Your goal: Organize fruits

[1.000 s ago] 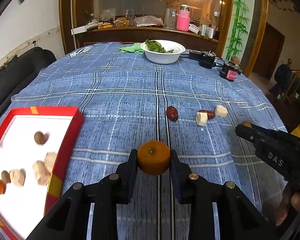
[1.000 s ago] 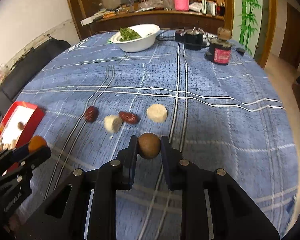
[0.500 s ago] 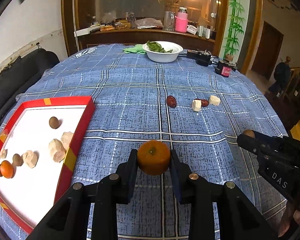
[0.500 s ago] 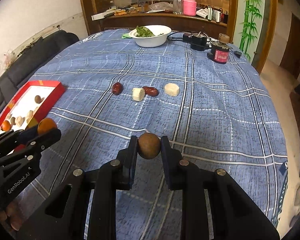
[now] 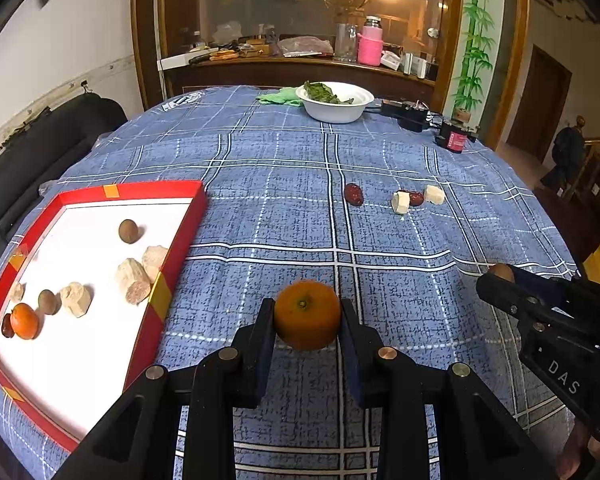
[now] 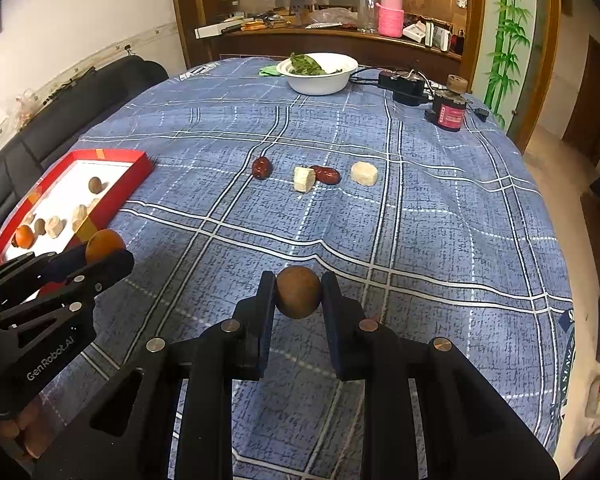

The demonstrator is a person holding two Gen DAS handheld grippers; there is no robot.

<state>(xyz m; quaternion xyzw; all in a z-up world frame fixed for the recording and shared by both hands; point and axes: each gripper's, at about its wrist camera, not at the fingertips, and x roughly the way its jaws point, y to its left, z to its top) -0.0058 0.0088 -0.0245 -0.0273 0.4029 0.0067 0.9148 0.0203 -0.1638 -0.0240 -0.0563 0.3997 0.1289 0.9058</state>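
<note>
My left tool [image 5: 306,316] is clamped on a small orange [image 5: 307,314], one pad on each flank. The fruit is nearly round, with no clear long axis, and its stem dimple faces back toward my camera. It hangs above the blue plaid counter [image 5: 292,184], just to the right of the red tray's [image 5: 162,296] near right corner.

My right tool [image 6: 298,298] is clamped on a round brown fruit [image 6: 298,297], a plain ball with no stem or end I can pick out. It sits well to the right of the red tray, above the cloth; from the left camera only a sliver of it shows past the finger.

On the tray's white floor lie a brown ball [image 5: 128,231], pale chunks [image 5: 134,280], a second orange [image 5: 24,321] and another brown ball beside it; a dark thing at that orange's left is half hidden. The tray's near left corner is cut off by the frame.

Farther across the counter from the tray lie a red date [image 6: 261,167], a pale cut piece [image 6: 303,178] touching a second date [image 6: 326,175] lying crosswise, and another pale round [image 6: 363,173]. Beyond them stands a white bowl [image 6: 318,74] of greens.
</note>
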